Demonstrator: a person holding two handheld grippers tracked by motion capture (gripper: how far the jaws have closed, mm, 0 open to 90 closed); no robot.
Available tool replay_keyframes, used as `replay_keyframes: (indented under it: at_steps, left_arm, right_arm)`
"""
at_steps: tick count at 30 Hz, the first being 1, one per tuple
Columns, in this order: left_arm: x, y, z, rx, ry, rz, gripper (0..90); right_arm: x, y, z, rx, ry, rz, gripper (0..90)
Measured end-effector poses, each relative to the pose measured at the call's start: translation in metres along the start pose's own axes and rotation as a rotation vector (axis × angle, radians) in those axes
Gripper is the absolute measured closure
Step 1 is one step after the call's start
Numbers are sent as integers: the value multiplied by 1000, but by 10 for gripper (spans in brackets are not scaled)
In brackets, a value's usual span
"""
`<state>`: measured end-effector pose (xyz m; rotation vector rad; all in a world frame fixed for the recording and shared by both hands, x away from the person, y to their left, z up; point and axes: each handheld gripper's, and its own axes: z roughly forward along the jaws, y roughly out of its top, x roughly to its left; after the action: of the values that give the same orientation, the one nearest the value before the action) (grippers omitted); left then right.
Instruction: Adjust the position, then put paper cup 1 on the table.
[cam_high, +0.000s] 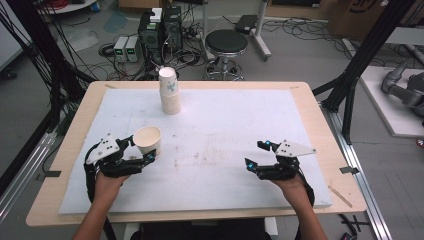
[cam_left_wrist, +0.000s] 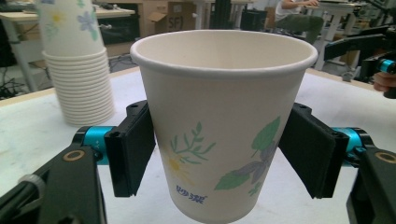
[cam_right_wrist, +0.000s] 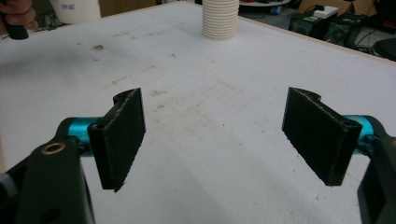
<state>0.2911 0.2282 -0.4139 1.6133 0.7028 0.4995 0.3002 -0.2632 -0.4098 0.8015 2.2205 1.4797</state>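
Left gripper view, left tongs (cam_left_wrist: 219, 154) apparently gripping tapered floral paper cup (cam_left_wrist: 223, 126), right tongs (cam_right_wrist: 219, 140) spread wide.

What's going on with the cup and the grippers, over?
Left gripper fingers around paper cup, apparently touching its sides. Right gripper open, empty. Cup upright on white mat. Cup stack behind, nothing blocking.

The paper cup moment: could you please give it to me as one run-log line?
left hand-held gripper: around upright paper cup, contact unclear | right hand-held gripper: open, empty | cup stack: far side of table
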Motion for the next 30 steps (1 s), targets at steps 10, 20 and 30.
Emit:
replay_keyframes:
  at_steps: [10,20,30]
  left_arm:
    - [5,-3,-4,1,33,-9,287]
    - [8,-2,-6,-7,61,-7,286]
    - [28,-8,-21,-19,159,-19,285]
  right_arm:
    - [-6,-5,-9,-18,-50,34,219]
    - [-5,-5,-8,-22,-40,39,220]
    - [-5,-7,-7,-9,-39,36,220]
